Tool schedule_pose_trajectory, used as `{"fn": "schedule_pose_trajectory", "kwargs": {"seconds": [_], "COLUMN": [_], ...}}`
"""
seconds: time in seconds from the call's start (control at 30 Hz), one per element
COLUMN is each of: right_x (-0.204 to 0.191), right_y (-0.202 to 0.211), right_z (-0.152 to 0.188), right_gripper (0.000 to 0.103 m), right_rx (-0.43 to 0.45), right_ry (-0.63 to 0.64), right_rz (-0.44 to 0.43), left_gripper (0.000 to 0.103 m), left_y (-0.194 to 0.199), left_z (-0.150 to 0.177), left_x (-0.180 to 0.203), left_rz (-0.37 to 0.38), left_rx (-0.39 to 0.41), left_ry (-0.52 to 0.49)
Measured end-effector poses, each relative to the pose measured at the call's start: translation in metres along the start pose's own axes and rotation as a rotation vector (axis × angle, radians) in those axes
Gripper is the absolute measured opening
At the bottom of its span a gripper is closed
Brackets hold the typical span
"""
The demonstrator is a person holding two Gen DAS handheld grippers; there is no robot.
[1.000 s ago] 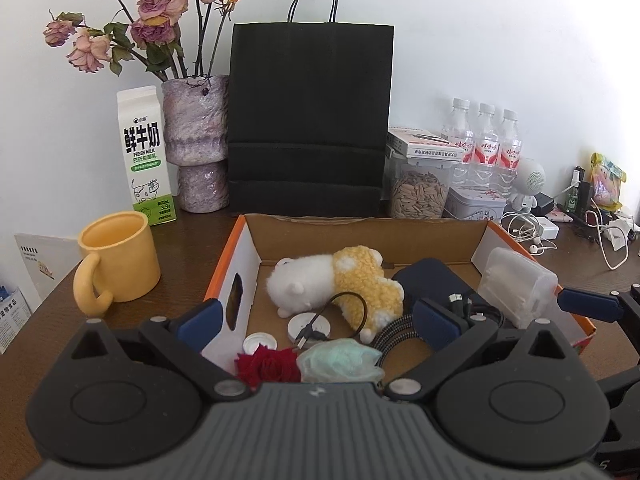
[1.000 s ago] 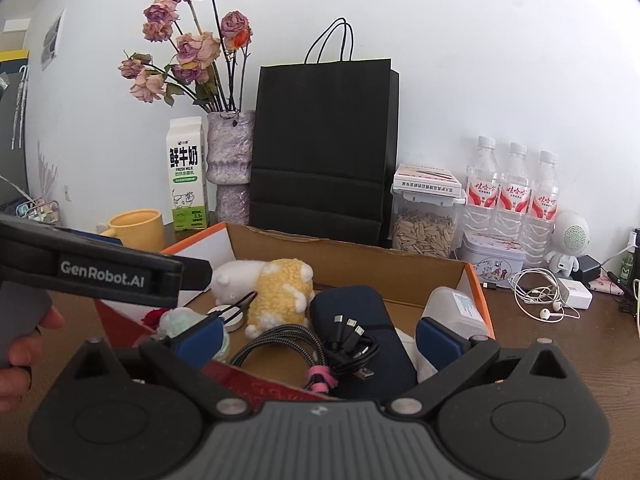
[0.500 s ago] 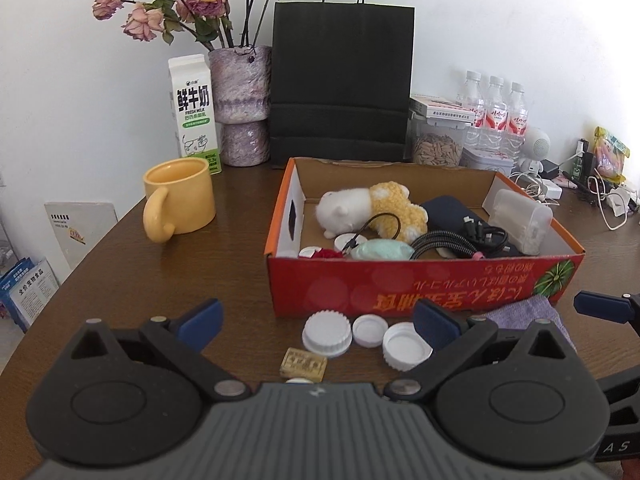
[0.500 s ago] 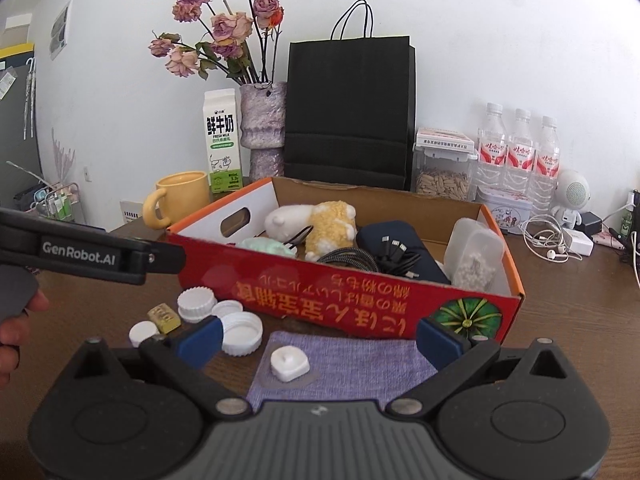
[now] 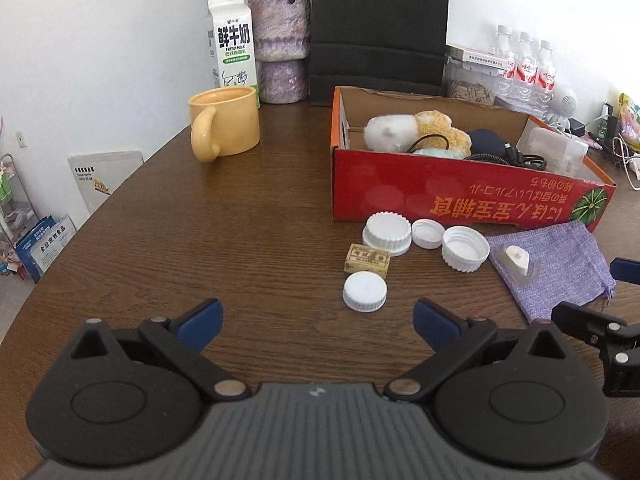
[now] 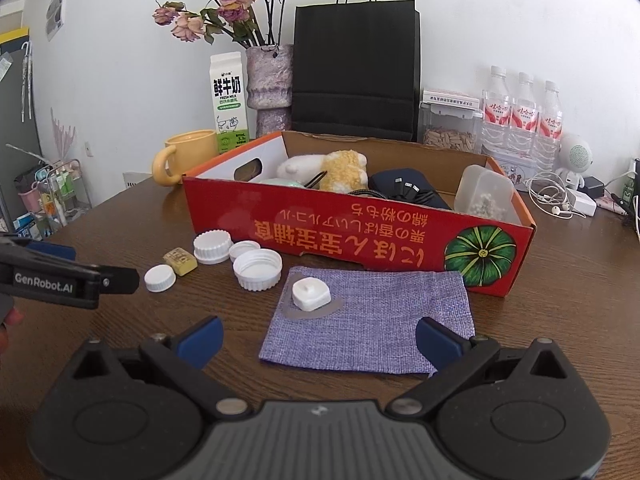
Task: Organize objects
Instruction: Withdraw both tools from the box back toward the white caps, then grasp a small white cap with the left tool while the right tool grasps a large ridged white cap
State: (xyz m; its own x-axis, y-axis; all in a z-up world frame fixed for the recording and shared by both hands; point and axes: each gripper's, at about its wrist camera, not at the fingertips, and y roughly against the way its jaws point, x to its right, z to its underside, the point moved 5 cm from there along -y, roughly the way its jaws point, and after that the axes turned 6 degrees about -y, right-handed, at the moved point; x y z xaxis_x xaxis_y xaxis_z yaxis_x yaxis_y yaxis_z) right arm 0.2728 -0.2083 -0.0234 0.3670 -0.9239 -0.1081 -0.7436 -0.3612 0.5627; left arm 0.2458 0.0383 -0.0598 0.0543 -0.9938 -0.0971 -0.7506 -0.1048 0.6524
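Here, hovering low over the brown wooden table (image 5: 208,240) with the left gripper (image 5: 316,322), blue pads spread wide and clasping nothing; holding the right gripper (image 6: 318,338) likewise parted and empty, above the near edge of the purple cloth pouch (image 6: 372,320) at lower centre of the right view. Sitting on that pouch, toward its left end, a small white plastic piece (image 6: 310,294). Lying in a cluster left of the pouch and just in front of the red cardboard box (image 6: 360,240): a ridged white cap (image 6: 212,246), a smaller upturned cap (image 6: 244,249) beside it, a larger upturned cap (image 6: 257,269) nearest the pouch, a lone white cap (image 6: 160,278) farthest left, and a small yellowish block (image 6: 180,260) between the lone cap and the ridged one. Filling the box in mid-frame: a white-and-yellow plush toy (image 6: 328,166), dark cables (image 6: 404,192), a clear plastic container (image 6: 484,196). Standing behind, across the upper part of the frame: a yellow mug (image 5: 226,124), a milk carton (image 5: 232,46), a vase of dried roses (image 6: 270,76), a black paper bag (image 6: 356,72), water bottles (image 6: 522,112). Showing at the left edge of the right view, part of a hand (image 6: 6,326) behind the left tool
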Motion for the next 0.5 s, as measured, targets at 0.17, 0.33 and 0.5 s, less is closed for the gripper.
{"fn": "schedule_pose_trajectory", "kwargs": {"seconds": [0.17,0.33,0.5], "right_x": [0.0,-0.003,-0.004], "right_y": [-0.004,-0.014,-0.024], "right_z": [-0.005,-0.01,-0.02], "right_gripper": [0.093,0.082,0.074], "right_rx": [0.002,-0.006,-0.003], "right_ry": [0.001,0.015,0.009], "right_rz": [0.004,-0.004,-0.023], "left_gripper": [0.103,0.103,0.103], "left_y": [-0.005,-0.017,-0.025], "left_z": [-0.001,-0.003,-0.009], "left_x": [0.001,0.007,0.012], "left_rz": [0.016,0.026,0.025], "left_rx": [-0.008,-0.029,-0.031], "left_ry": [0.002,-0.001,-0.006]}}
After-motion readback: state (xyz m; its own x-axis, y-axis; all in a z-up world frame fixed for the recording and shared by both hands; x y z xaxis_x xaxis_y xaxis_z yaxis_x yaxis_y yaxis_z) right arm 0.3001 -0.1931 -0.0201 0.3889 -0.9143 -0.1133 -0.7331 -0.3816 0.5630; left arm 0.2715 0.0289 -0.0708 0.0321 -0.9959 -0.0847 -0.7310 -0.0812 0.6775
